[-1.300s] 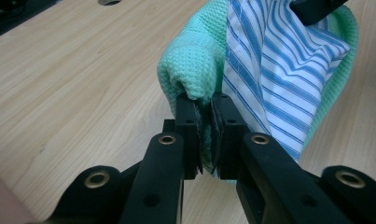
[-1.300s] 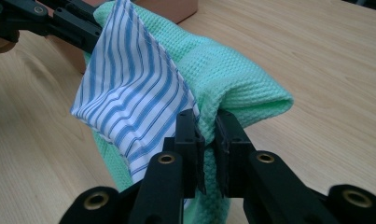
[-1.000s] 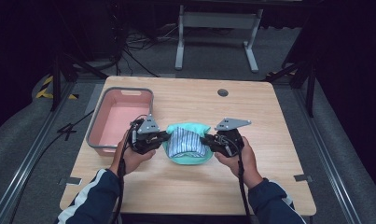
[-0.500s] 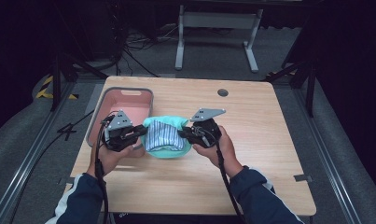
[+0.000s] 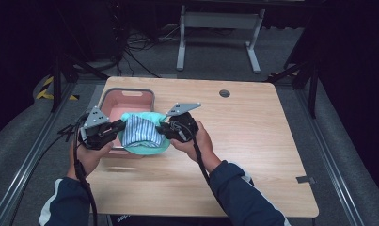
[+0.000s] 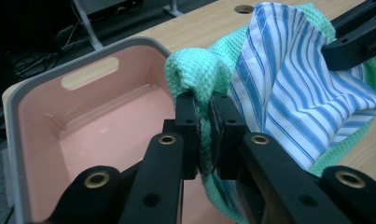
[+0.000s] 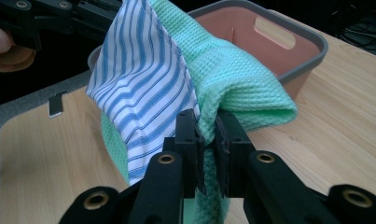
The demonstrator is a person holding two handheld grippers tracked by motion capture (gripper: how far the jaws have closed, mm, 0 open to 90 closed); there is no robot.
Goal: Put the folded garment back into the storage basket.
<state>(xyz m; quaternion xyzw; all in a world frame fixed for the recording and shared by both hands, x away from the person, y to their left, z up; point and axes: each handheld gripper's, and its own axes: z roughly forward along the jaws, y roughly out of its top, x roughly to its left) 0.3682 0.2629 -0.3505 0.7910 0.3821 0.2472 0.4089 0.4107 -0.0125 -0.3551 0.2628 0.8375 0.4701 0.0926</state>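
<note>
The left gripper (image 6: 204,135) pinches one end of a green waffle cloth (image 5: 152,147). The right gripper (image 7: 209,140) pinches the other end. A blue striped cloth (image 5: 139,132) lies inside the green one, like in a sling. Both cloths hang in the air over the near right edge of the pink bin (image 5: 113,96), which sits at the left side of the wooden table (image 5: 253,141).

The job looks like putting the bundle into the bin. To do it well, move both hands left together, so the sling stays level and the striped cloth does not slip out. Lower it past the grey rim, then let go with both grippers at once.
</note>
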